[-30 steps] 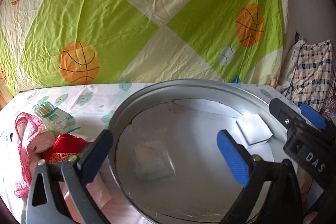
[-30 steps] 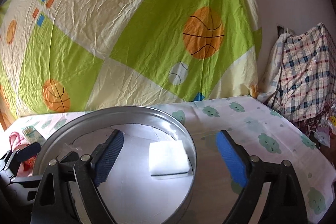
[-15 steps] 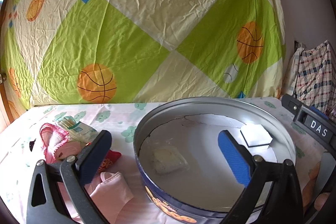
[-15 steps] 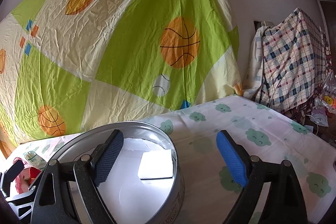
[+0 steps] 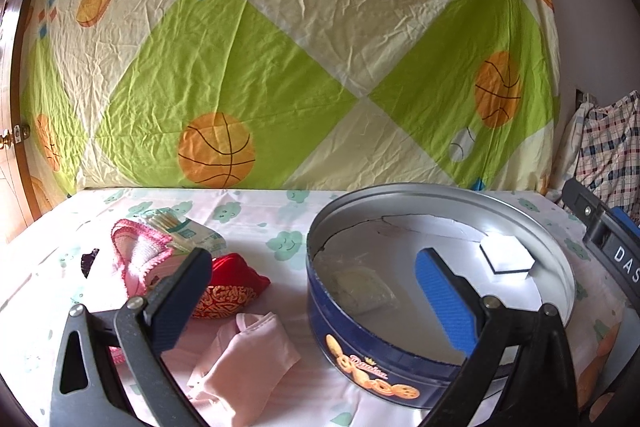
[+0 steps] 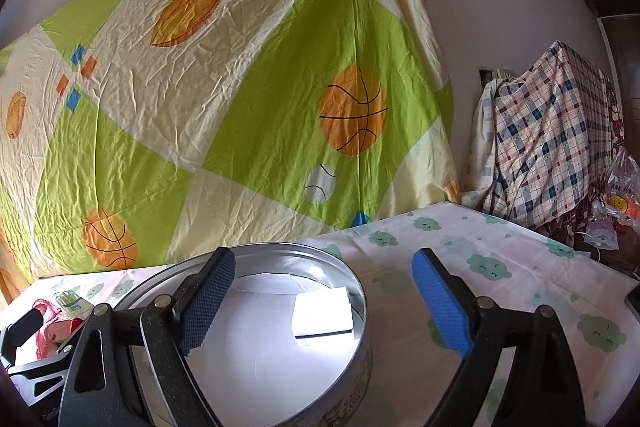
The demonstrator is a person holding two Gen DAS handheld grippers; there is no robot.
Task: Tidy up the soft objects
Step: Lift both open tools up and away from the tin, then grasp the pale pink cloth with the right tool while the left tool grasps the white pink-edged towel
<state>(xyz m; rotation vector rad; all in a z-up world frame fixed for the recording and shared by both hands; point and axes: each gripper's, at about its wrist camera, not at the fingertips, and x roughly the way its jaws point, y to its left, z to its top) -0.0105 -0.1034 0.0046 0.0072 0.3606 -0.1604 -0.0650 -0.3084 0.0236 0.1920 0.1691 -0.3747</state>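
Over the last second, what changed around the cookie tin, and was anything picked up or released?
Both grippers drew back from the cookie tin: its blue outer wall and the pink cloth now show in the left view. Left gripper and right gripper stayed open and empty; nothing was grasped or released. The white sponge and clear packet stayed inside the tin; the red pouch stayed beside it.

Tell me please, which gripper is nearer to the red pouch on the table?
Left. The left gripper is open just in front of the red pouch. The right gripper, also open, is beyond the cookie tin, on its other side.
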